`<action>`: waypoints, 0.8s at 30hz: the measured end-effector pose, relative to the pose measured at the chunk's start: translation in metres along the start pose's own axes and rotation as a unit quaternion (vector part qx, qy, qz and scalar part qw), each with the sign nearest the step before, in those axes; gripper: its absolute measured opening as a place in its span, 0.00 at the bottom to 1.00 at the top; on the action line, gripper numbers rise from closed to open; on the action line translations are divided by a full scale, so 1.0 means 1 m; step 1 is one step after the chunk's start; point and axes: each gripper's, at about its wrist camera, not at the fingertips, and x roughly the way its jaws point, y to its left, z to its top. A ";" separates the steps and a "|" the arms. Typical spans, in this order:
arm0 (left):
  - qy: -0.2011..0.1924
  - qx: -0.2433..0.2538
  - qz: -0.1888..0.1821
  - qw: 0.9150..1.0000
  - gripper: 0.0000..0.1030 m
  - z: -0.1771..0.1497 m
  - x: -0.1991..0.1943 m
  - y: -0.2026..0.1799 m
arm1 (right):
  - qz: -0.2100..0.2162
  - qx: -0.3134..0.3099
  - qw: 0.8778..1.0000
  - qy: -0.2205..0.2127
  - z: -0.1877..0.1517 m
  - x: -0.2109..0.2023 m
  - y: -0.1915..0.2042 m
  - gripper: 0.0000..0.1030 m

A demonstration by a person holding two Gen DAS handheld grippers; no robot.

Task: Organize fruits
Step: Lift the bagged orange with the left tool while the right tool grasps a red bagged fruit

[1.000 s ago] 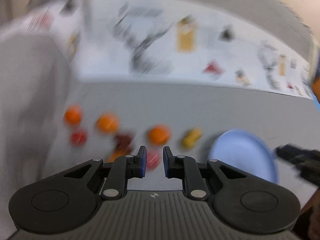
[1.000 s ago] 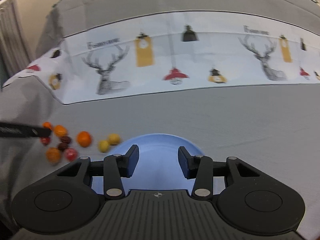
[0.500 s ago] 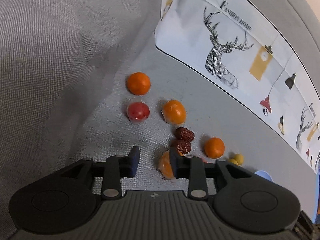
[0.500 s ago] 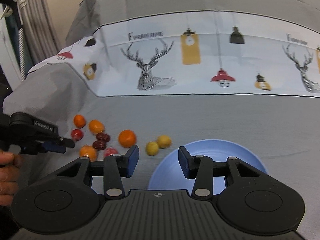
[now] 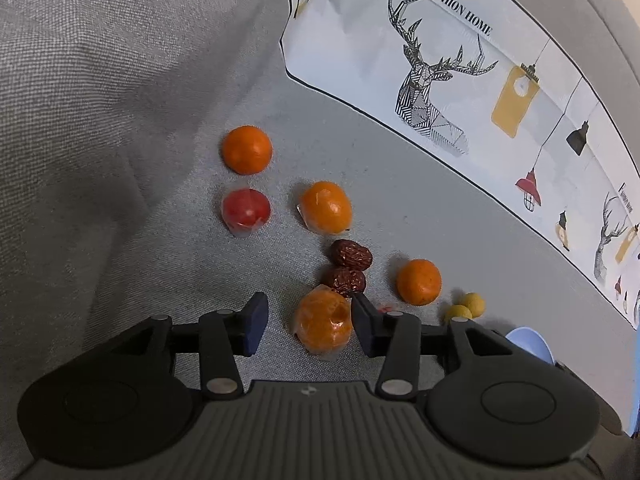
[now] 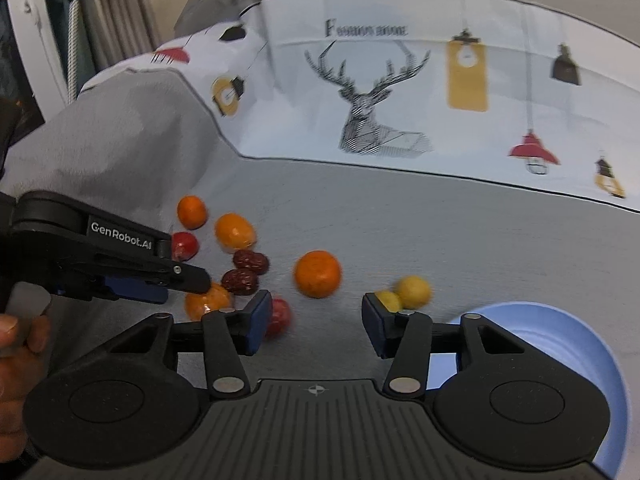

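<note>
Small fruits lie scattered on the grey cloth. My left gripper (image 5: 308, 323) points down over a plastic-wrapped orange fruit (image 5: 324, 322); its jaws are opening, with that fruit between them, close to the right pad and clear of the left. Ahead lie two dark dates (image 5: 348, 268), a wrapped orange fruit (image 5: 326, 207), a wrapped red fruit (image 5: 245, 210) and two bare oranges (image 5: 247, 150). My right gripper (image 6: 315, 320) is opening with nothing between its pads, just short of an orange (image 6: 318, 274). A red fruit (image 6: 280, 316) and two yellow fruits (image 6: 412, 291) flank its fingertips. The left gripper (image 6: 188, 280) shows at left.
A light blue plate (image 6: 560, 344) sits at lower right, next to the yellow fruits. A white cloth printed with deer and lamps (image 6: 380, 92) covers the back. The grey cloth bulges up at left (image 5: 80, 100). A person's hand (image 6: 16, 344) holds the left gripper.
The left gripper has opened and sunk over the wrapped orange fruit, which now lies between its jaws. The right gripper has swung left from above the plate toward the fruits and widened.
</note>
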 end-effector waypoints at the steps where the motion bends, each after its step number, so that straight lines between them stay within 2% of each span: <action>1: 0.001 0.001 0.000 1.000 0.50 0.000 0.001 0.000 | 0.004 -0.003 1.000 0.003 0.001 0.005 0.003 0.58; 4: 0.004 0.005 0.001 1.000 0.51 -0.001 0.003 -0.003 | 0.010 -0.016 1.000 0.013 0.003 0.021 0.012 0.64; 10: 0.009 0.012 0.002 1.000 0.52 -0.001 0.007 -0.008 | 0.000 -0.038 0.998 0.042 -0.003 0.054 0.028 0.63; 13: 0.012 0.016 0.001 1.000 0.53 -0.002 0.009 -0.010 | -0.010 -0.043 0.998 0.052 -0.007 0.062 0.028 0.53; 14: 0.012 0.017 0.001 1.000 0.53 -0.002 0.009 -0.010 | -0.011 -0.045 0.998 0.048 -0.007 0.061 0.029 0.40; 15: 0.013 0.018 0.001 1.000 0.53 -0.002 0.010 -0.010 | -0.010 -0.050 0.998 0.046 -0.007 0.060 0.029 0.31; 24: 0.022 0.024 -0.001 0.999 0.54 -0.005 0.015 -0.015 | -0.006 -0.017 0.999 0.040 0.003 0.030 0.008 0.30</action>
